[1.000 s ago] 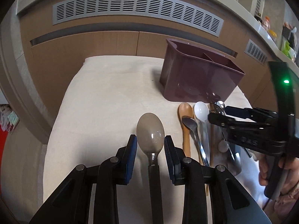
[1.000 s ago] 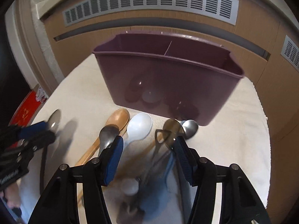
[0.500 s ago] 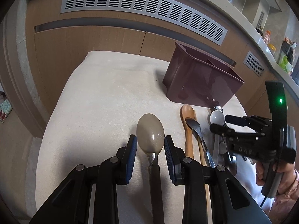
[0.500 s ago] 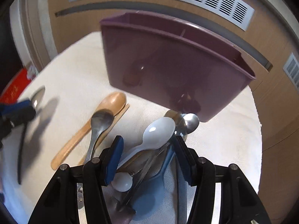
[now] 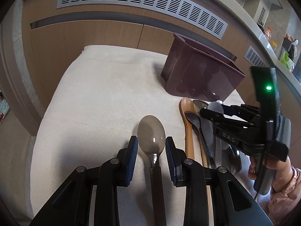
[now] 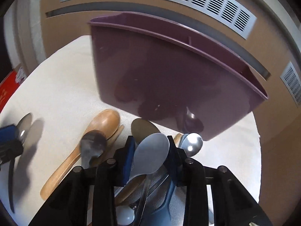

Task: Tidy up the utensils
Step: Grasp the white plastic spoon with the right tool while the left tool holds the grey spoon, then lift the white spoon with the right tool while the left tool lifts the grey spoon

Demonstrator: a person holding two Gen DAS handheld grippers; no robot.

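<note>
My left gripper [image 5: 151, 146] is shut on the handle of a grey dark-handled spoon [image 5: 151, 134], bowl sticking out ahead, above the cream cloth [image 5: 105, 98]. My right gripper [image 6: 151, 146] is shut on a white plastic spoon [image 6: 151, 153], lifted over the pile of utensils and close to the purple caddy [image 6: 169, 79]. That gripper also shows in the left wrist view [image 5: 210, 111], right of the wooden spoon [image 5: 188, 116]. The caddy [image 5: 197, 75] stands at the cloth's far right.
A wooden spoon [image 6: 90, 141], a dark metal spoon [image 6: 92, 146], a shiny steel spoon [image 6: 191, 145] and blue-handled utensils [image 6: 165, 203] lie in the pile below my right gripper. A wood-panelled wall with vents [image 5: 141, 5] runs behind the table.
My right gripper has shut on the white spoon, lifted it from the pile and moved toward the caddy. My left gripper still holds the grey spoon and has risen slightly.
</note>
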